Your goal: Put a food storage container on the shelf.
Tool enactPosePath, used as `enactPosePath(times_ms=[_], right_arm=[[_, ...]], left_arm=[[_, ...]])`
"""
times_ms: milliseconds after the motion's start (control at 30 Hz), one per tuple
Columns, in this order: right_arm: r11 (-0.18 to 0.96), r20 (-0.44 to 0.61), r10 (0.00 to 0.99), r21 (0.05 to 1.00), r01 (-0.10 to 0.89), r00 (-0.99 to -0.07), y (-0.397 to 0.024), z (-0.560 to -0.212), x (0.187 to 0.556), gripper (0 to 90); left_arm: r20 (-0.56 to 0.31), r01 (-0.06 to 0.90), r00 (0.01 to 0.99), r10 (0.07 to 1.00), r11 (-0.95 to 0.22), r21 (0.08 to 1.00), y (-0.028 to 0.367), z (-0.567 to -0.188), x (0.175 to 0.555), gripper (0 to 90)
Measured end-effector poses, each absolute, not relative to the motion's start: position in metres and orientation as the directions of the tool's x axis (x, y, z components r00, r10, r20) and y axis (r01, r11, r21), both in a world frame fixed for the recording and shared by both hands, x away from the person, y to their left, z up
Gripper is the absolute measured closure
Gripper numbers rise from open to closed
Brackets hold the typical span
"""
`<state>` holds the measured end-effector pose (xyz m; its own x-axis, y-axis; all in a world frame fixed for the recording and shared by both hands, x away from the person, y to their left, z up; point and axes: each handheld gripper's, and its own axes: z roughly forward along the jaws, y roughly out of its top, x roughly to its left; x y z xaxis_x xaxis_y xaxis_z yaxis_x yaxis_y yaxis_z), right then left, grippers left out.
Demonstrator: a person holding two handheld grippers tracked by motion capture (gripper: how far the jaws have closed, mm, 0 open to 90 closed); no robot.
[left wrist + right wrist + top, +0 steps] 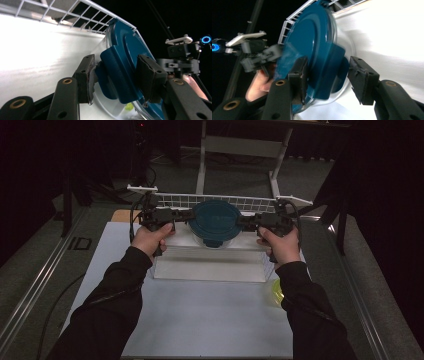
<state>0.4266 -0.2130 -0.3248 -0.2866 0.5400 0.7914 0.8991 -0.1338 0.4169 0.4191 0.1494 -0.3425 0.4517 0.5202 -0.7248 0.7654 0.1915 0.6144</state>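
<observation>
Container [215,236] with teal lid [216,221] sits between both grippers, before wire rack [215,200]. Left gripper [115,77] clamps lid's side tab. Right gripper [325,75] straddles opposite tab, jaws partly apart, far pad clear.

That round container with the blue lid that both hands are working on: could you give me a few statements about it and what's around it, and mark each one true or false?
1. The lid on the clear container is dark teal. True.
2. The left gripper has its jaws around a clip tab on the lid's edge. True.
3. The right gripper rests on the table, away from the container. False: its jaws straddle the lid's opposite clip.
4. A white wire rack stands behind the container. True.
5. A red ball lies by the person's right sleeve. False: a yellow-green object is there.
</observation>
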Motion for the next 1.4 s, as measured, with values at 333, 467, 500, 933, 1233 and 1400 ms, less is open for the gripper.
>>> enactPosePath(times_ms=[333,467,500,933,1233,1400], right_arm=[[-0.083,0.663,0.653,0.543,0.836,-0.366,-0.211,-0.310,0.417,45.2],[-0.075,0.621,0.672,0.599,0.797,-0.403,-0.216,-0.303,0.405,45.0],[-0.069,0.611,0.675,0.611,0.789,-0.414,-0.216,-0.302,0.401,44.2],[0.054,0.485,0.659,0.733,0.679,-0.575,-0.208,-0.305,0.346,56.3],[0.066,0.464,0.645,0.758,0.649,-0.607,-0.185,-0.330,0.318,89.7],[0.083,0.445,0.648,0.766,0.638,-0.618,-0.172,-0.339,0.315,89.8]], left_arm=[[-0.615,0.689,0.488,0.619,0.160,0.707,0.153,-0.328,0.404,51.0],[-0.560,0.649,0.524,0.641,0.125,0.750,0.152,-0.321,0.390,51.0],[-0.543,0.634,0.543,0.641,0.112,0.765,0.152,-0.320,0.384,51.0],[-0.369,0.485,0.640,0.674,0.018,0.874,0.151,-0.319,0.323,48.1],[-0.276,0.399,0.699,0.660,-0.039,0.916,0.144,-0.347,0.280,39.2],[-0.308,0.390,0.757,0.577,-0.020,0.920,0.145,-0.371,0.268,29.8]])
